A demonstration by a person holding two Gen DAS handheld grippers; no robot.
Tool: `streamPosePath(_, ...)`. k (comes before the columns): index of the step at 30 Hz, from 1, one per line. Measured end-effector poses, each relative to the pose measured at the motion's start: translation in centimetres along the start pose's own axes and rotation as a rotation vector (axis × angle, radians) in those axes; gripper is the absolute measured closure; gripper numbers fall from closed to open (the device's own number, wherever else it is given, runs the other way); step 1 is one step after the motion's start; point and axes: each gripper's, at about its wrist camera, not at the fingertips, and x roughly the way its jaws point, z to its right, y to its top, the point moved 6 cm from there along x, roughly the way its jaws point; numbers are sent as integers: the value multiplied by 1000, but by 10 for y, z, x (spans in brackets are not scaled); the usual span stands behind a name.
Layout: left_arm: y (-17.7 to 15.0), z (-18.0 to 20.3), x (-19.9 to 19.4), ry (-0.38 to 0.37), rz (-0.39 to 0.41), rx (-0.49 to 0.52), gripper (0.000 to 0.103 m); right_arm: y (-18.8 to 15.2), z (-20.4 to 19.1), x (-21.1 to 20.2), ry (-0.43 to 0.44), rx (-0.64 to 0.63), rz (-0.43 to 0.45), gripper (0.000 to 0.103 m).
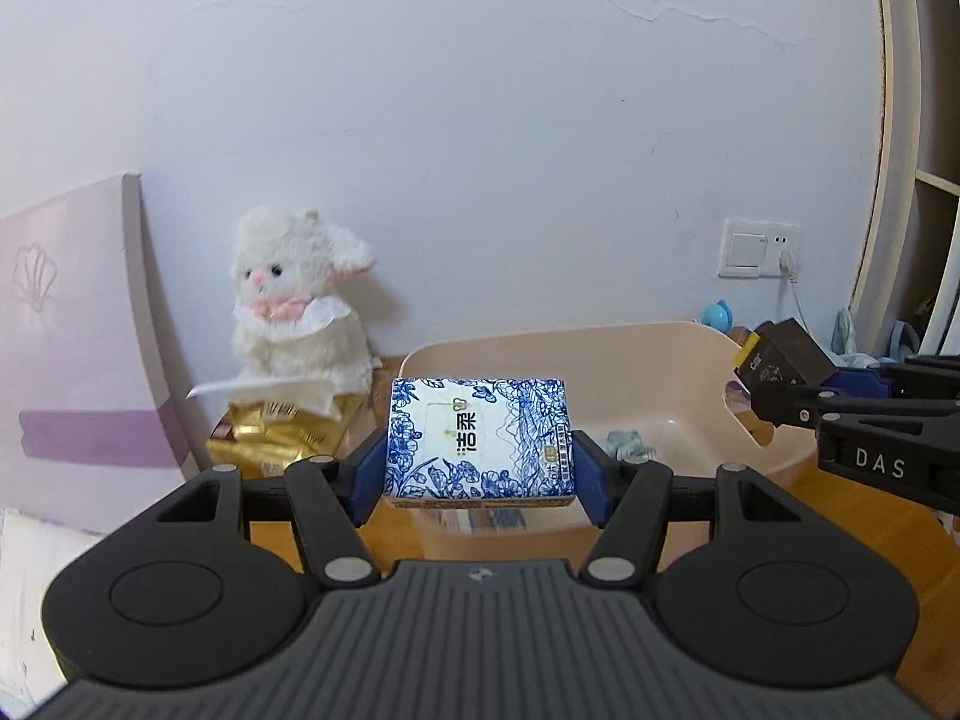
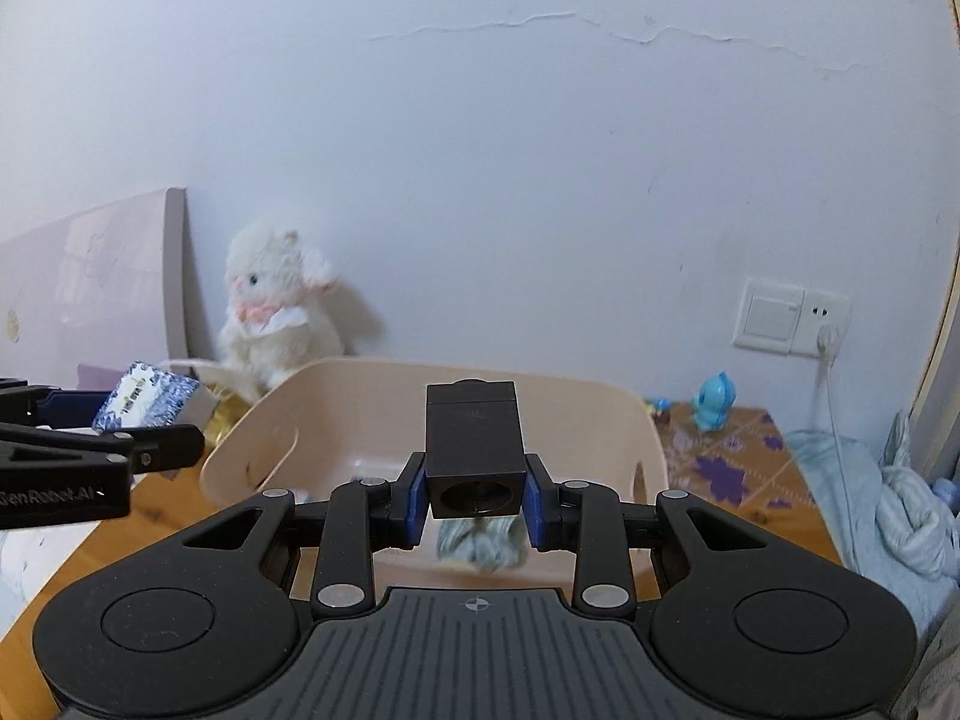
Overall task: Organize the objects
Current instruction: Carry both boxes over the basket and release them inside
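Beige plastic basket sits below both loads: the left gripper clamps a blue-floral tissue pack, the right gripper a dark box, both apparently mid-delivery, needing lowering and release inside.

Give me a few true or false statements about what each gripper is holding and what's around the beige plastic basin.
1. The left gripper clamps a blue-and-white floral tissue pack. True.
2. The right gripper is open and holds nothing. False: it is shut on a dark brown rectangular box.
3. The beige plastic basin holds a grey-blue cloth bundle. True.
4. The white plush lamb lies inside the basin. False: it sits upright against the wall, left of the basin.
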Motion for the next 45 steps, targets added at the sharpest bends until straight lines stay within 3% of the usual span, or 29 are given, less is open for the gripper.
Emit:
streamPosePath(5,14,9,35,6,-15,29,39,10,9,27,-21,15,-14,73)
streamPosePath(14,-1,10,110,18,-152,20,39,-5,13,88,-53,25,-109,73)
streamPosePath(21,-22,12,137,50,-246,62,38,-25,5,111,-59,21,-190,73)
streamPosePath(26,-27,14,137,20,-286,35,37,-29,10,111,-46,47,-199,73)
streamPosePath(27,-26,15,134,22,-280,36,37,-27,13,109,-46,53,-193,63)
streamPosePath(28,-24,16,130,23,-269,37,35,-25,16,106,-47,59,-184,61)
streamPosePath(30,-19,16,122,30,-249,40,17,-18,23,98,-54,74,-160,51)
streamPosePath(31,-17,15,118,34,-235,40,15,-15,26,95,-56,79,-151,43)
streamPosePath(37,-7,8,92,43,-200,43,12,-4,27,64,-43,61,-109,30)
streamPosePath(45,-21,-4,58,51,-175,52,12,-22,18,31,-23,48,-111,15)
